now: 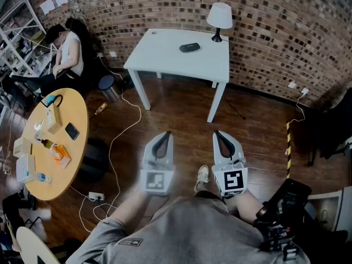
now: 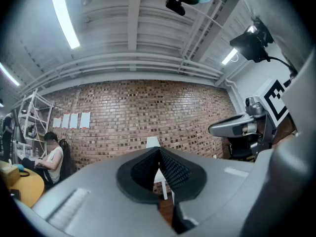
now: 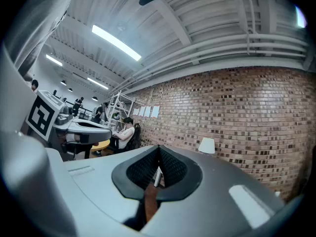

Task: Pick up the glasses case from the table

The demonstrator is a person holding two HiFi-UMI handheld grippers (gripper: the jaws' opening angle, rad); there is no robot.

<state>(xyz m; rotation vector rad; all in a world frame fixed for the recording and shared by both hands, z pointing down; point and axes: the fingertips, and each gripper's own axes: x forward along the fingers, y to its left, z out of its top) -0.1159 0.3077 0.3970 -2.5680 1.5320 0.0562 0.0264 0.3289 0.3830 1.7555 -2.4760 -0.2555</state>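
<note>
I hold both grippers low and near, well short of the white table. The left gripper and right gripper each have jaws pressed together on nothing. The glasses case lies flat toward the table's far right, its long axis running left-right; I can't tell its ends apart. A lamp stands just beside it, with a brick wall behind and a wood floor below.

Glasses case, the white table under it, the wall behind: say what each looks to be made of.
Glasses case: dark, matt, rounded shell; hard plastic or covered fabric, too small to tell.
White table: smooth painted wood or laminate, going by its even low sheen and square legs.
Wall: bare brick, red-brown blocks with pale mortar lines.
</note>
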